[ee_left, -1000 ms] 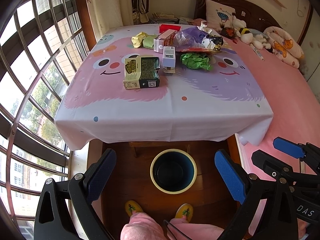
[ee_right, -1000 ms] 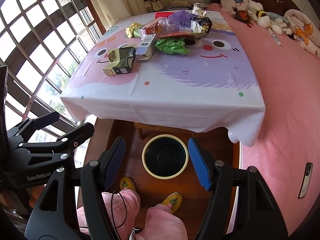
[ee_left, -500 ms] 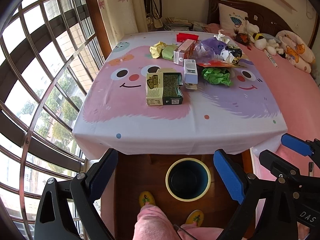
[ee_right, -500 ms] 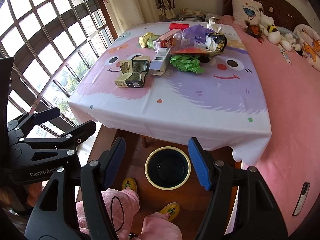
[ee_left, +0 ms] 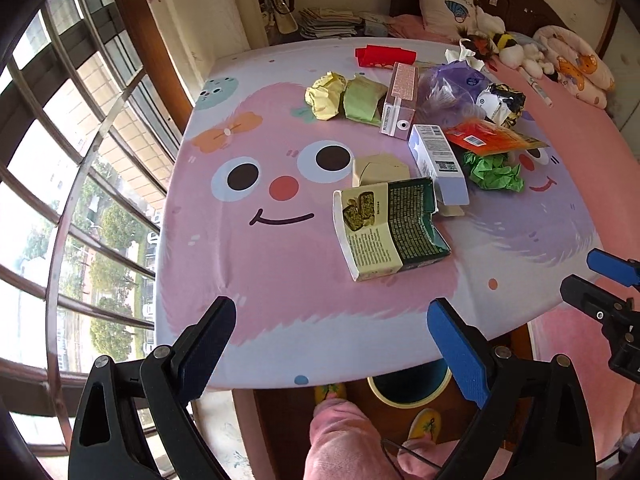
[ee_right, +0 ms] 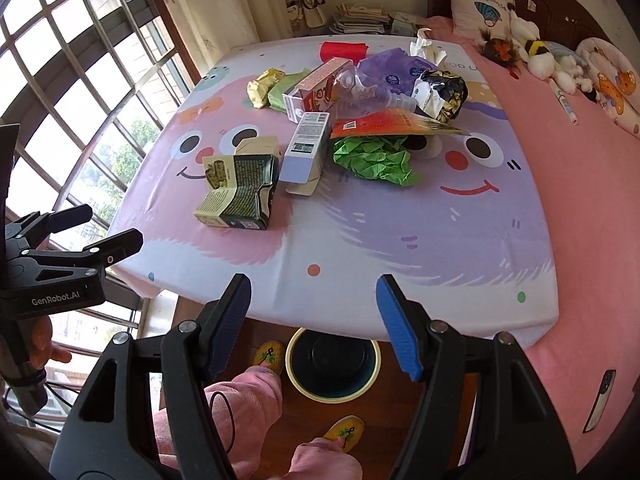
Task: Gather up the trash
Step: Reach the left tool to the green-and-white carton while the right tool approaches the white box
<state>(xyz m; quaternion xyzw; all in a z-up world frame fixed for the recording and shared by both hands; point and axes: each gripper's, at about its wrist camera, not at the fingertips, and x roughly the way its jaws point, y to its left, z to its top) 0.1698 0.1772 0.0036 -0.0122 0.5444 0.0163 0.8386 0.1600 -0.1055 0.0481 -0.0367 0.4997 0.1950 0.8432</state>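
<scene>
Round dark-blue, cream-rimmed waste bin on the floor under the table's near edge holds nothing visible; crushed green-and-cream carton lies on cartoon-face tablecloth; left gripper and right gripper both released, gripping nothing.

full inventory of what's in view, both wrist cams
green-and-cream carton: 1, crushed, nearest table edge
lilac box: 1, beside carton
pink box: 1, behind lilac box
green paper: 1, crumpled, mid-table
orange packet: 1, over green paper
yellow paper: 1, crumpled, far left
red item: 1, far edge
bin: 1, cream rim, on floor under table
tablecloth: 1, pink-purple cartoon
left tongs: open, empty
right tongs: open, empty
</scene>
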